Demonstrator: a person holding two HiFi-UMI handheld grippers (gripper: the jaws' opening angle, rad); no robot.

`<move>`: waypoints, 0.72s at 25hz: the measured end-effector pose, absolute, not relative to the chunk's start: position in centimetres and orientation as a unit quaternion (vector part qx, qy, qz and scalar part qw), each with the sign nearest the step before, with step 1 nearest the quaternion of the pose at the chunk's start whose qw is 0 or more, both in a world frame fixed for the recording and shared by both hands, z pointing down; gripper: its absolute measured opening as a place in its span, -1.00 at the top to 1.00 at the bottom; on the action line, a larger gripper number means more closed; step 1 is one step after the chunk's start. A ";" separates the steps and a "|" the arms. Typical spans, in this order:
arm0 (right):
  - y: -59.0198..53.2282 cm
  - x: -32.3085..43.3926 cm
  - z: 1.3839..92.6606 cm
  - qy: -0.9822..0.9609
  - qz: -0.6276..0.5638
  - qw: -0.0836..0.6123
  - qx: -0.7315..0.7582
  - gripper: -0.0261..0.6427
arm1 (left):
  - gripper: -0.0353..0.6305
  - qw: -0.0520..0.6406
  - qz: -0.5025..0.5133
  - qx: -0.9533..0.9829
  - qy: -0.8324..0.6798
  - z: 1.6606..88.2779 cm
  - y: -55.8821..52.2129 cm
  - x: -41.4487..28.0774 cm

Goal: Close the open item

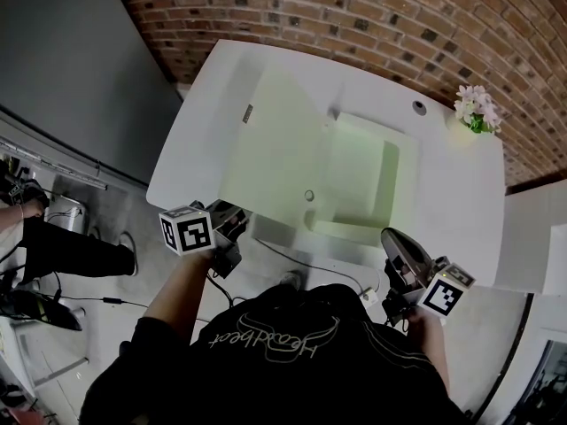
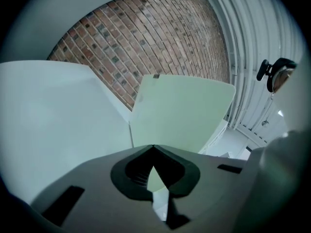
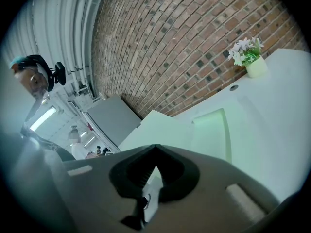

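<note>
A pale green, smooth-walled rectangular box (image 1: 361,182) sat open near the middle of the head view, on a glossy white table with rounded corners (image 1: 447,206). Its broad flat lid (image 1: 270,144) lay swung out to the left of the shallow tray, with a small dark tab (image 1: 247,113) near its far edge and a small round stud (image 1: 309,196) at the near edge where lid and tray met.

At the lower left of the head view the left gripper (image 1: 232,221), a dark grey moulded tool carrying a white cube with black square markers, hovered just off the table's near edge, close to the lid's near corner. In its own view its tips (image 2: 153,148) were pressed together to a point with nothing between them, and the matte green lid (image 2: 182,111) filled the centre beyond.

At the lower right the right gripper (image 1: 399,248) hung near the tray's near right corner, not touching it. Its own view showed its tips (image 3: 154,149) likewise meeting, empty, with the tray's upright wall (image 3: 214,129) ahead.

A small pot of pale pink flowers (image 1: 476,109) stood at the table's far right corner, beside a round hole (image 1: 419,107) in the tabletop. A rough red brick wall (image 1: 354,11) ran behind.
</note>
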State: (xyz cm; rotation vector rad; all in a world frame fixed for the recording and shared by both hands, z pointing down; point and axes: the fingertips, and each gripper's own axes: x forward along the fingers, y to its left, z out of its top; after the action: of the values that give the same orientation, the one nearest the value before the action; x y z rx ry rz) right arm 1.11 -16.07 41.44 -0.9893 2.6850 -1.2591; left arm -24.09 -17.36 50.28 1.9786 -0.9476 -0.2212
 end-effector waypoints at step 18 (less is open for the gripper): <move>-17.6 5.0 41.6 0.849 -0.408 0.026 -0.336 0.91 | 0.89 0.436 -0.076 0.812 -0.380 47.7 -18.8 -21.2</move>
State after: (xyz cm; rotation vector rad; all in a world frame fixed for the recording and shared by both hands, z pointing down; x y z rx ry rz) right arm 4.96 -17.56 41.62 -1.0391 2.6228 -1.2597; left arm -21.21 -18.78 47.74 2.0213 -0.9450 -0.1901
